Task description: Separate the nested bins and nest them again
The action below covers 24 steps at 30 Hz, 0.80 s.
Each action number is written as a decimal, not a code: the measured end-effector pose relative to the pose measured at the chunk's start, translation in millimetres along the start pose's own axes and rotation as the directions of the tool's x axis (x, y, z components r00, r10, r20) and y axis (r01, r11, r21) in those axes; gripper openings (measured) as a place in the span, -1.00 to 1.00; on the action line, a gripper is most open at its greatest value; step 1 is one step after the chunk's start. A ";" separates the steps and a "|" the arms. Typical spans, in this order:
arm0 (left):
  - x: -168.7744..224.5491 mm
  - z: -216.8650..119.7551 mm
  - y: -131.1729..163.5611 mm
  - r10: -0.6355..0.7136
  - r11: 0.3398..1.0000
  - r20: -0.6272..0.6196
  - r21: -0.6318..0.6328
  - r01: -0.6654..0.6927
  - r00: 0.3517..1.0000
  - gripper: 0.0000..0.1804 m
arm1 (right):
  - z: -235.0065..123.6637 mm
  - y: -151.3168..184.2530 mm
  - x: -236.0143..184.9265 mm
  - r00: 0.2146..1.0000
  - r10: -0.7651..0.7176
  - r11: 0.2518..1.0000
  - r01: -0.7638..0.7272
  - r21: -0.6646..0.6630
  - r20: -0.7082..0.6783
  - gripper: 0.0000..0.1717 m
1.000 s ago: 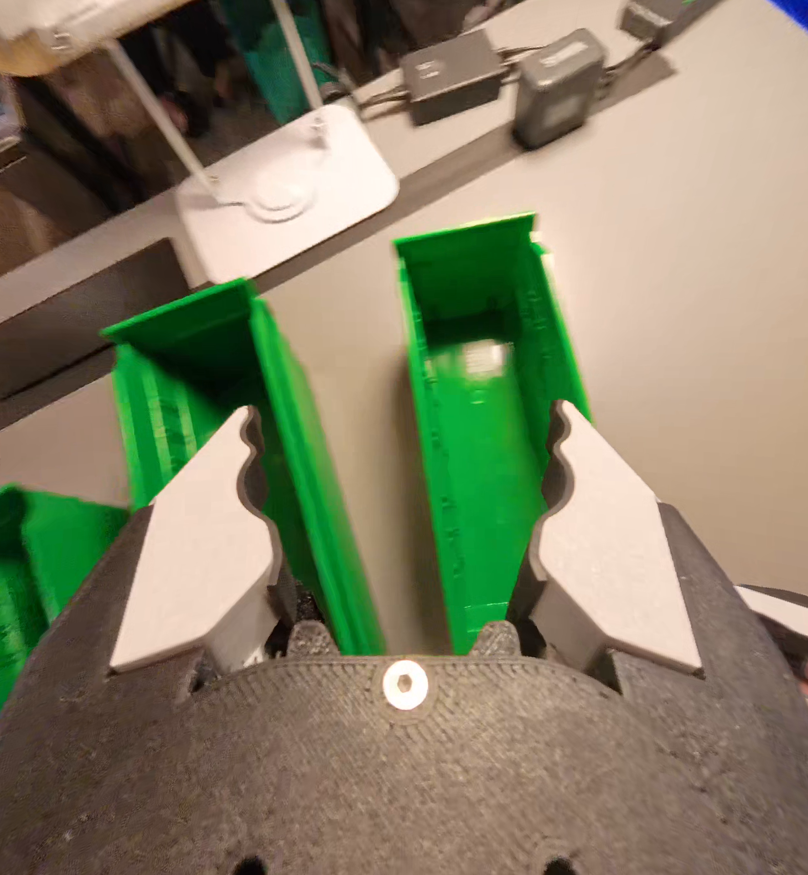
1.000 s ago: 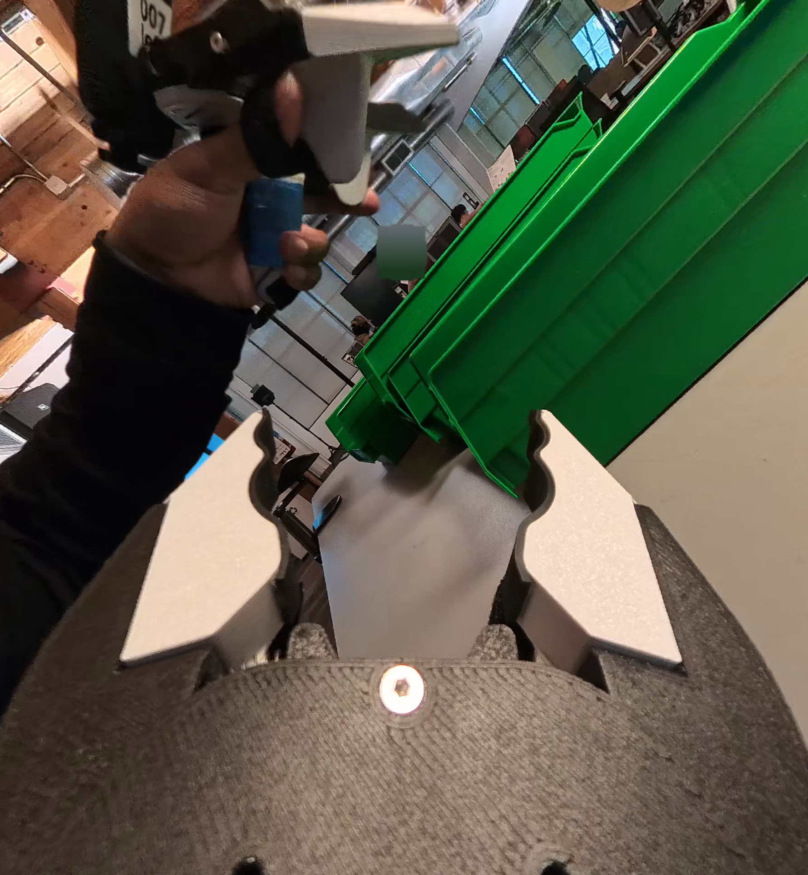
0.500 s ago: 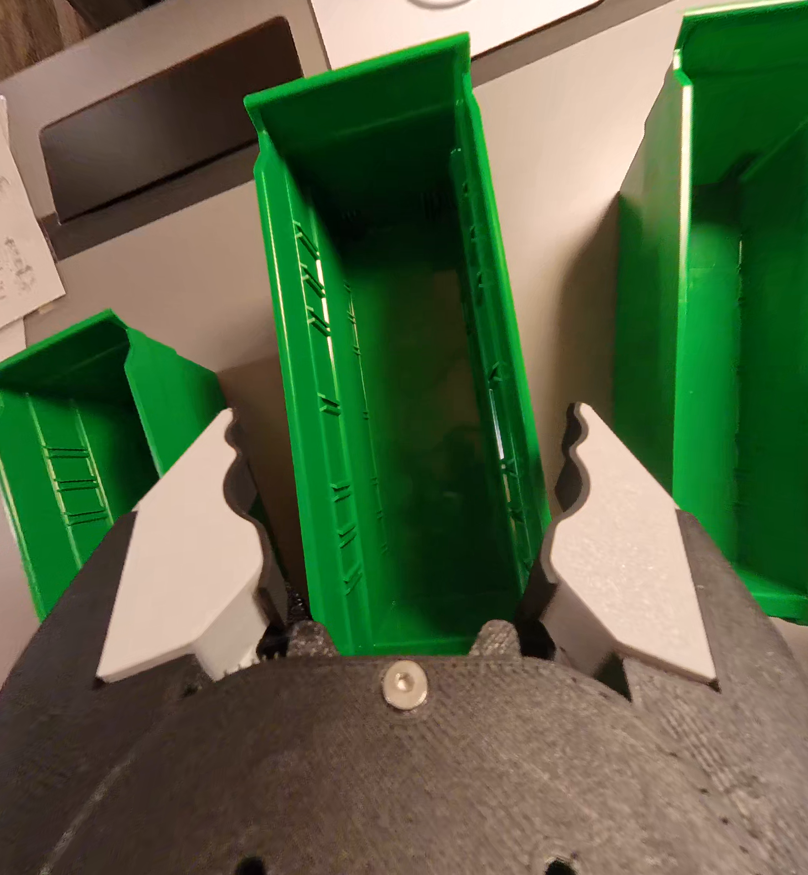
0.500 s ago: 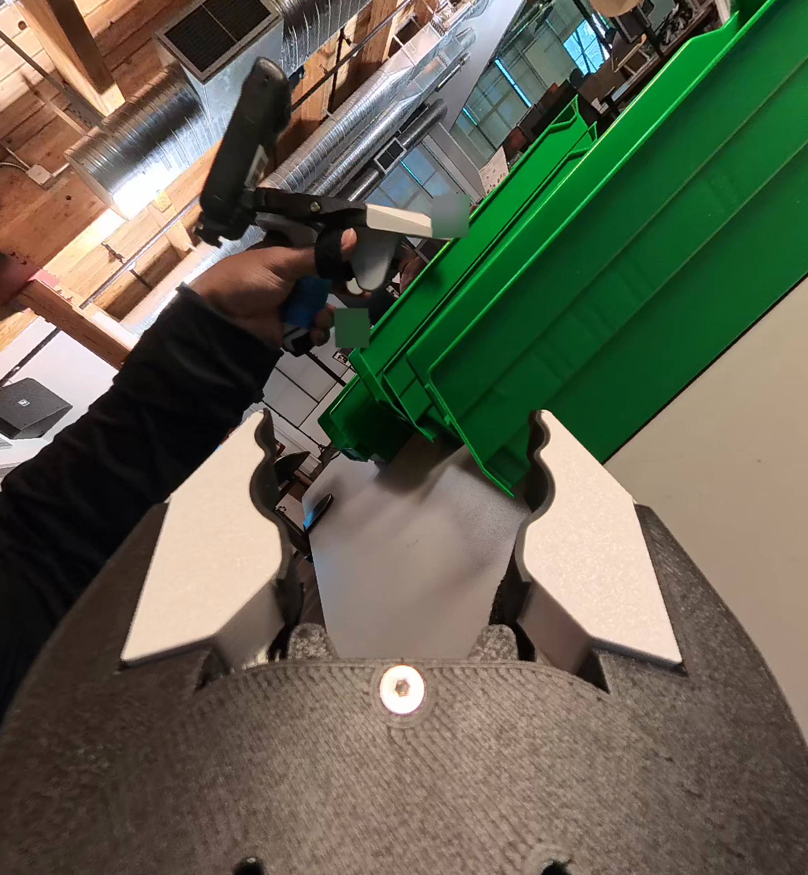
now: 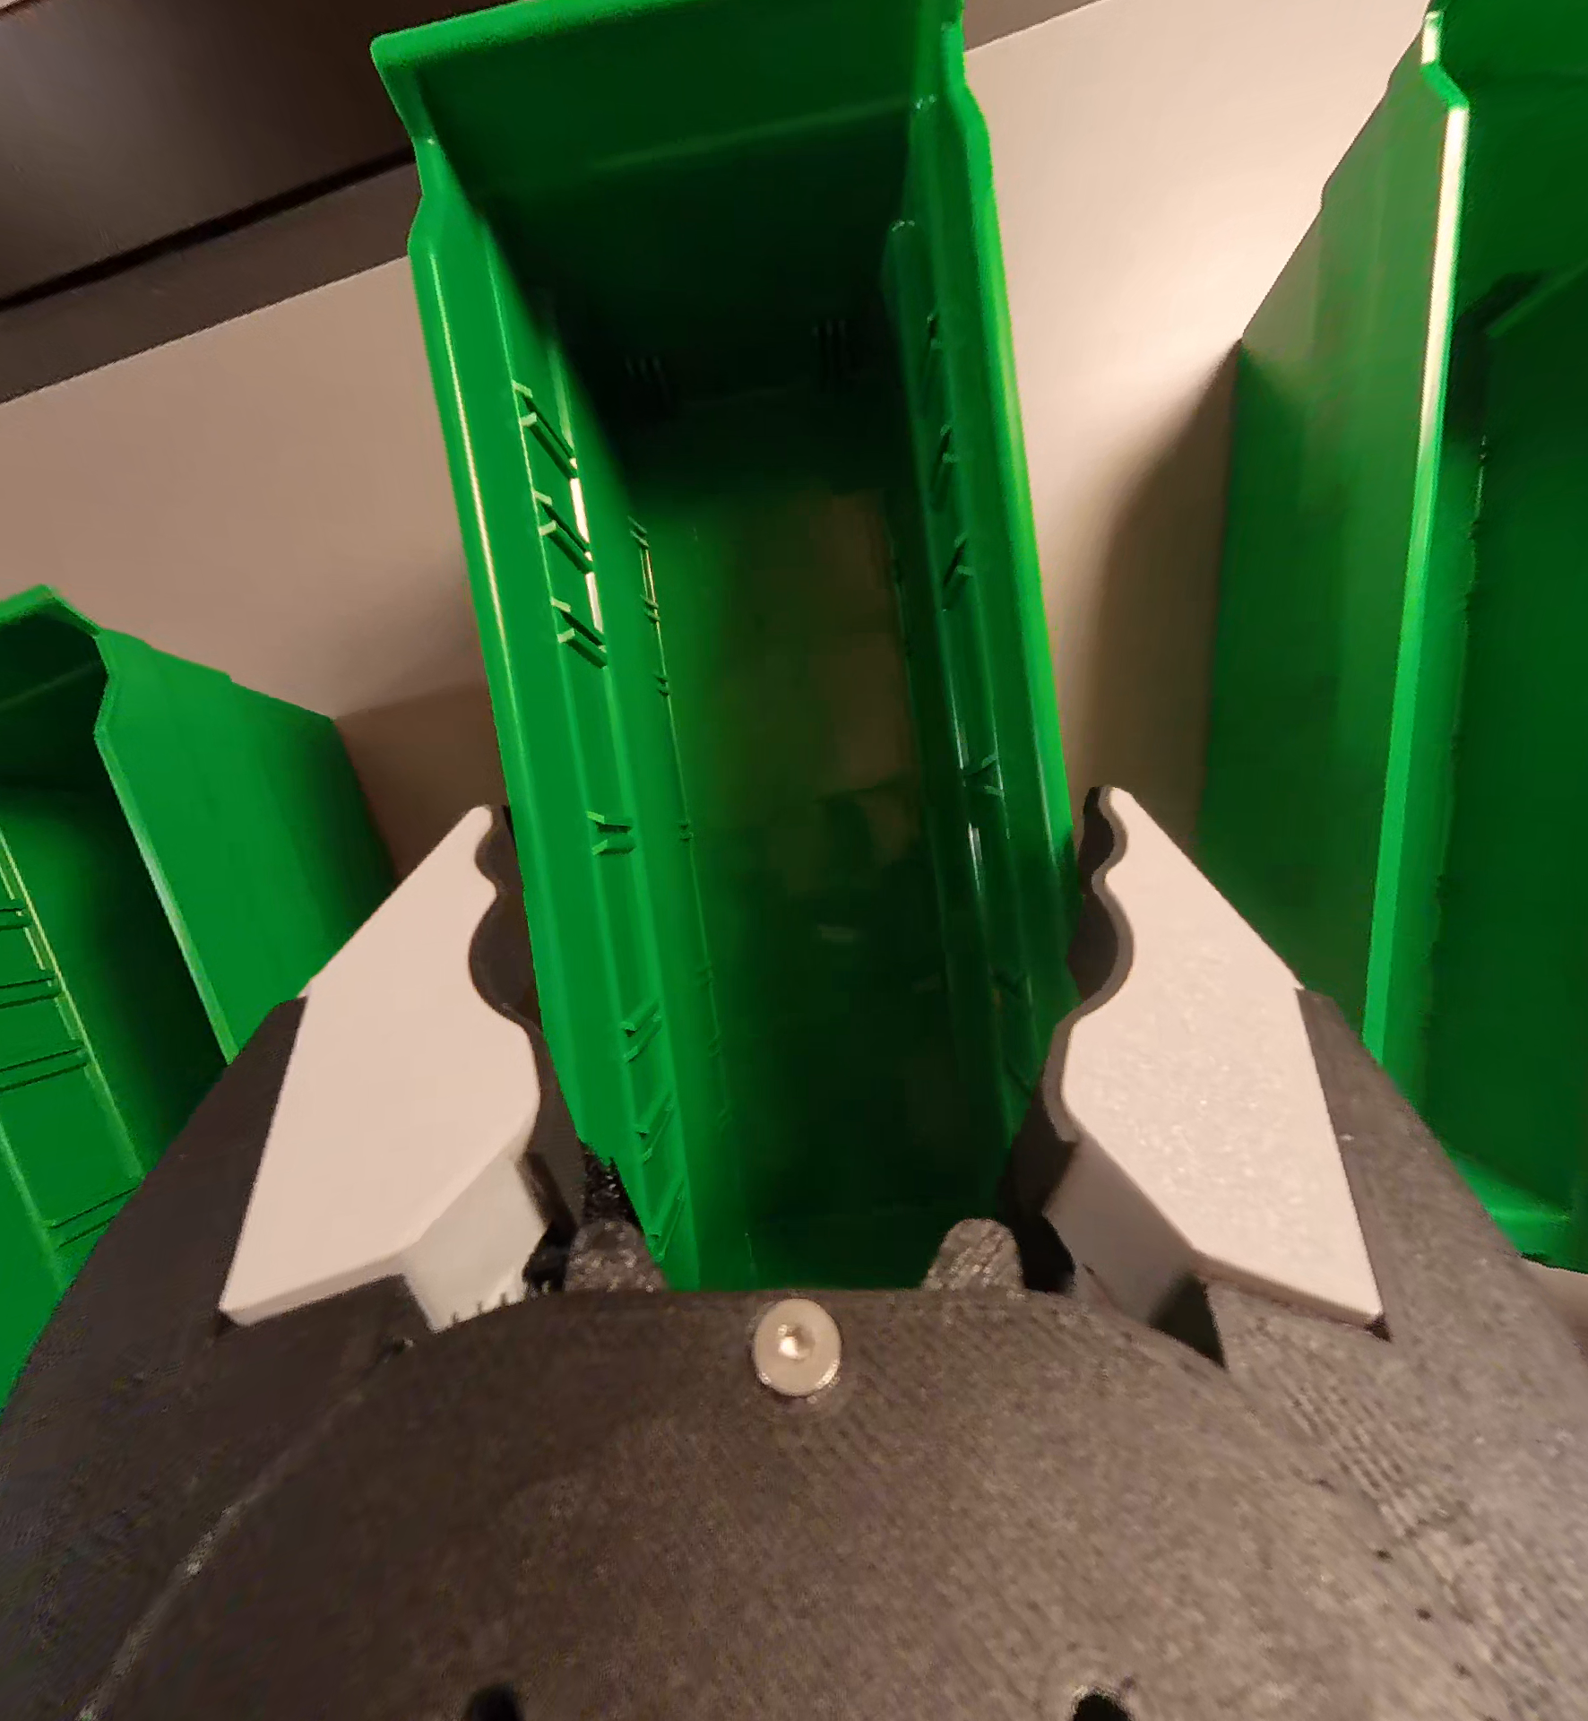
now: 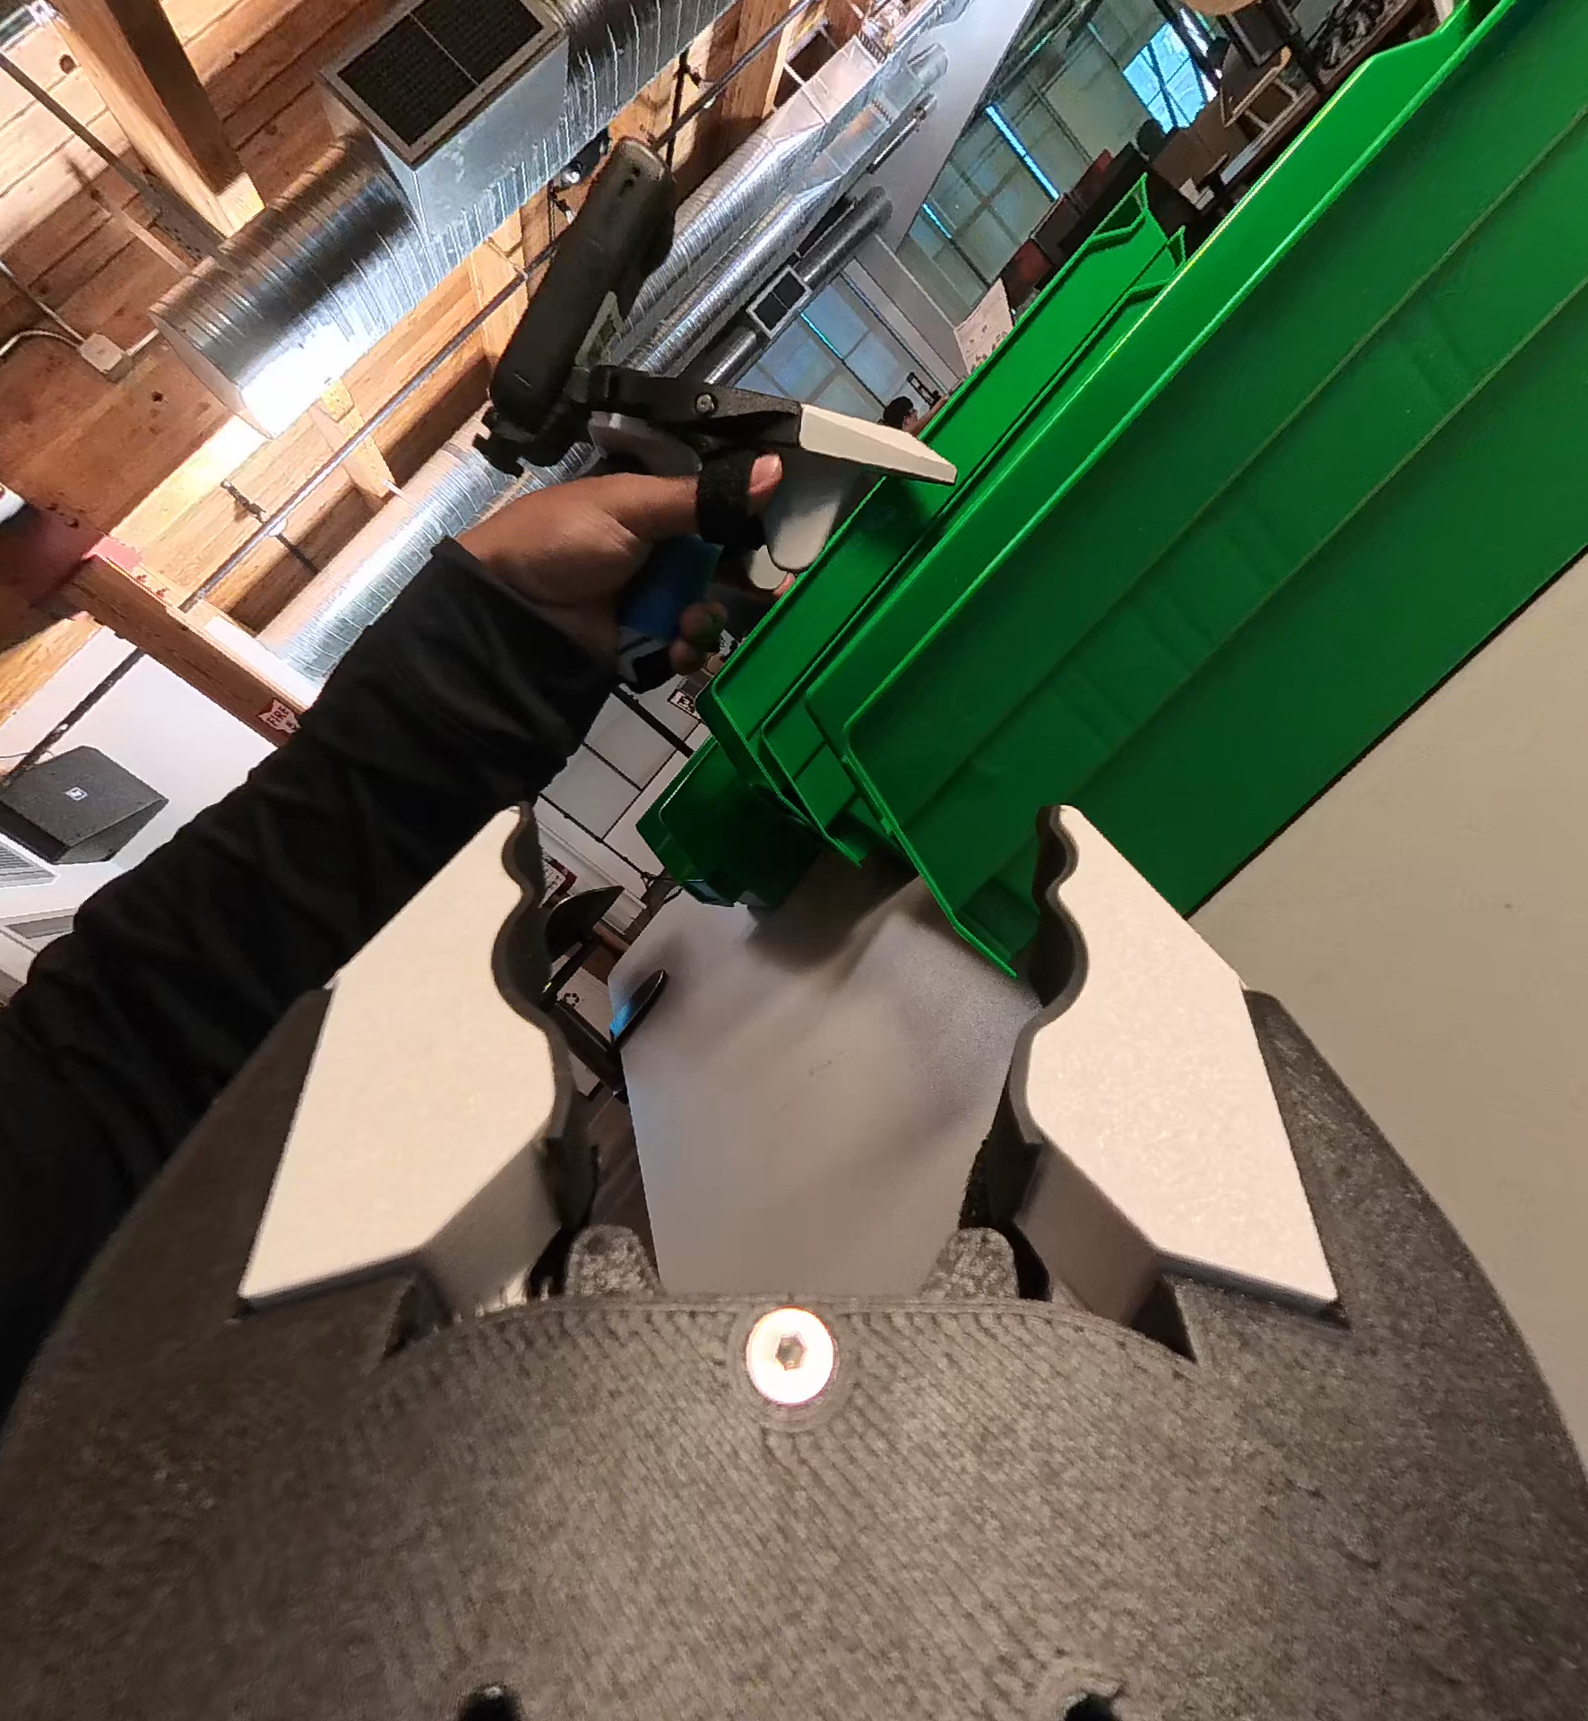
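A: Beige tabletop (image 5: pixel 213 484), three green bins in the left wrist view. Narrow middle bin (image 5: pixel 772 652) runs lengthwise between the fingers of the left gripper (image 5: pixel 790 894).

B: Clamped?

A: Can't confirm. Fingers spread wide, one on each side of the bin's long walls. Left pad (image 5: pixel 497 922) looks right against the wall, right pad (image 5: pixel 1097 913) close beside it. No squeeze I can make out, so I read it as released.

B: Other bins?

A: Shorter one (image 5: pixel 73 885) off to the left, taller one (image 5: pixel 1470 652) to the right, both apart from the middle bin, all open side up.

B: Right gripper?

A: Right gripper (image 6: pixel 786 917) is spread wide with only bare tabletop between the fingers. Corner of the nearest green bin (image 6: pixel 1237 559) sits just by its right fingertip (image 6: pixel 1065 894); contact unclear. Person's hand (image 6: pixel 604 549) in a black sleeve holds the left gripper over the bins; wood-beam ceiling with metal ducts (image 6: pixel 306 279) behind.
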<state>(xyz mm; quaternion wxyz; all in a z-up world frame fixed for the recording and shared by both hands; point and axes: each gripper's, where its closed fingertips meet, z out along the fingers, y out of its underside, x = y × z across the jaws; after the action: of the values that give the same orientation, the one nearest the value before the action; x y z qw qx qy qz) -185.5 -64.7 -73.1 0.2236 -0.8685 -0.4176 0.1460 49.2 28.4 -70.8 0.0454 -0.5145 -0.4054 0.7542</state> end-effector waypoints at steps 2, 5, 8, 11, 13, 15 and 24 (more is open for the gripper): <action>-0.9 -1.0 -0.7 0.002 1.000 0.006 0.007 -0.002 1.000 0.25 | 0.2 0.4 0.2 1.000 0.000 1.000 0.000 -0.002 -0.001 0.23; -2.7 -2.3 -1.9 0.004 1.000 0.023 0.022 -0.005 1.000 0.19 | 0.3 0.3 0.3 1.000 0.001 1.000 -0.001 -0.002 -0.001 0.23; -4.1 -3.9 -2.8 0.013 0.999 0.039 0.036 -0.014 0.999 0.15 | 0.4 0.5 0.2 1.000 -0.001 1.000 0.001 -0.002 -0.002 0.23; -5.1 -6.7 -3.1 0.028 0.999 0.058 0.040 -0.031 0.998 0.13 | 0.3 0.4 0.0 1.000 -0.003 1.000 0.003 -0.002 -0.002 0.23; -4.8 -9.1 -3.6 0.022 0.999 0.052 0.044 -0.024 0.998 0.13 | 0.3 0.6 0.0 1.000 -0.003 1.000 0.003 -0.002 -0.002 0.23; -3.9 -11.7 -4.0 0.014 0.999 0.042 0.049 -0.016 0.999 0.13 | 0.5 0.8 0.0 1.000 -0.003 1.000 0.003 -0.003 -0.003 0.23; -1.6 -21.0 -6.9 0.026 0.998 0.050 0.062 -0.029 0.998 0.12 | 0.4 0.8 -0.5 1.000 -0.004 1.000 0.004 -0.002 0.000 0.23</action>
<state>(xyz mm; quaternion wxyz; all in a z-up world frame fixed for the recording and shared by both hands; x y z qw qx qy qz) -181.7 -67.8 -51.5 0.2383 -0.8629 -0.4062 0.1835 49.4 27.4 -70.9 0.0464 -0.5139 -0.4074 0.7535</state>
